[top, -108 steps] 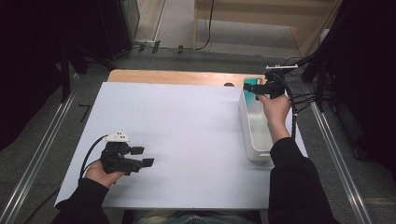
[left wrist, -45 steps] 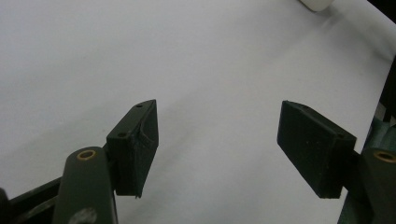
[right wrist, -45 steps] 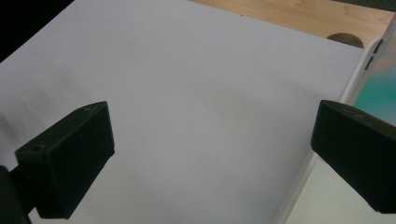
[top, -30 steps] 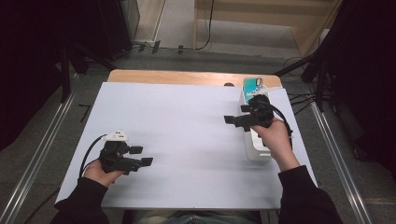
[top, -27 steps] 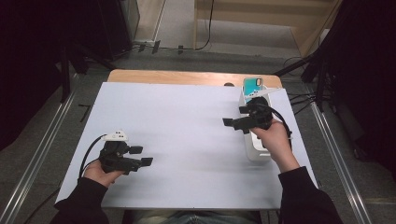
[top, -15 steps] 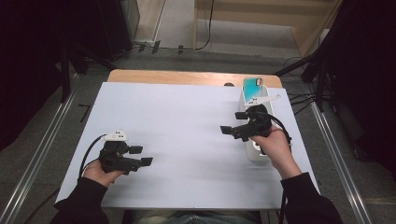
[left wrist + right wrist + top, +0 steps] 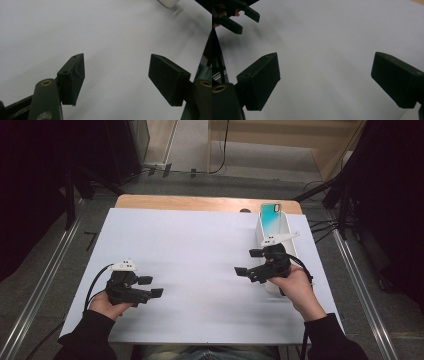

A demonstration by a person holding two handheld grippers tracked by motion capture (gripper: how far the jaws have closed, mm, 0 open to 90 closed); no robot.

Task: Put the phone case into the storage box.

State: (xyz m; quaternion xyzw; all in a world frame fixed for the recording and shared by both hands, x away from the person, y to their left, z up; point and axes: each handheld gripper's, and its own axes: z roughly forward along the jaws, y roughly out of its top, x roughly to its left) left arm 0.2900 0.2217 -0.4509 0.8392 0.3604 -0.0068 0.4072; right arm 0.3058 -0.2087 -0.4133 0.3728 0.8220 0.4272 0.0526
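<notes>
We see the counter (image 7: 200, 265) from above, a wide white sheet with a strip of bare wood along its far edge. At the left, the left gripper (image 7: 150, 287) rests near the front left corner in the person's left hand, just where it sat in the earlier pictures; its jaws stand apart with nothing between them, as the left gripper view shows over plain white sheet. The middle of the counter is bare, so there is wide open room for either hand to cross. Moving right, the right gripper (image 7: 247, 262) is what has changed: a few seconds ago it reached into the far end of the white tray (image 7: 260, 232) at the right edge, and since then it has drawn back toward the person and swung out over the open sheet, now pointing left with its jaws released and empty; the right gripper view shows only white sheet between them. The teal phone (image 7: 273, 215) lies in the far end of that tray, leaning against its end wall, apart from both grippers. We judge that the phone has been set down in the tray and the hand is retiring from it. The tray sits close to the counter's right edge, so room there is tight; cables trail just beyond.
</notes>
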